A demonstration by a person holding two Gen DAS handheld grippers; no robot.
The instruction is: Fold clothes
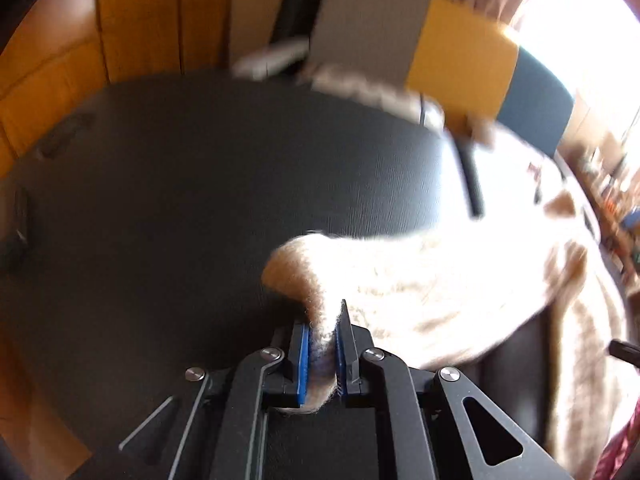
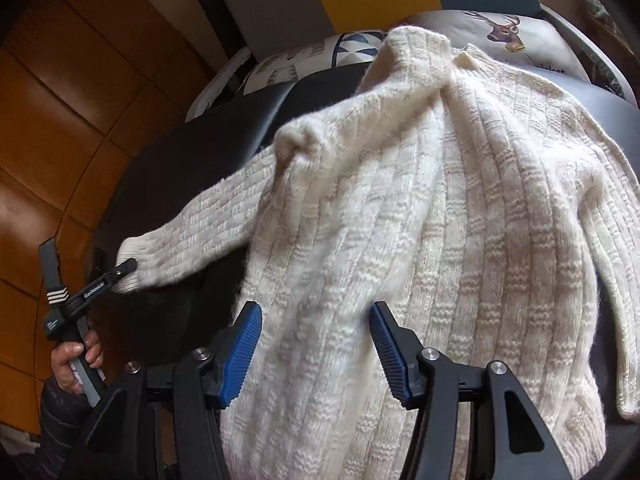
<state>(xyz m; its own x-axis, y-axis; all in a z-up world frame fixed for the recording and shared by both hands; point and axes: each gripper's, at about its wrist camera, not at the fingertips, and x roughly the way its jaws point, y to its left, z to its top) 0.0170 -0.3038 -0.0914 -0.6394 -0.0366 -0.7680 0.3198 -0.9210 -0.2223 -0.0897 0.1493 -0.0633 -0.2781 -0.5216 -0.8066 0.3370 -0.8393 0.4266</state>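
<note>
A cream knitted sweater [image 2: 440, 220] lies spread over a black padded surface [image 2: 208, 148], its collar at the far end. My left gripper [image 1: 323, 320] is shut on the sweater's sleeve cuff [image 1: 304, 272], pulling the sleeve out to the left; the right wrist view shows that gripper [image 2: 124, 270] pinching the cuff [image 2: 138, 264], held by a hand [image 2: 76, 356]. My right gripper [image 2: 316, 320] is open just above the sweater's body, its blue pads [image 2: 244, 356] astride a stretch of knit without clamping it.
Printed cushions [image 2: 516, 40] lie beyond the collar. Grey and yellow panels [image 1: 460, 52] stand behind the black surface [image 1: 200, 180], with wooden flooring [image 2: 60, 120] to the left. The left wrist view is motion-blurred and washed out by bright window light [image 1: 580, 40].
</note>
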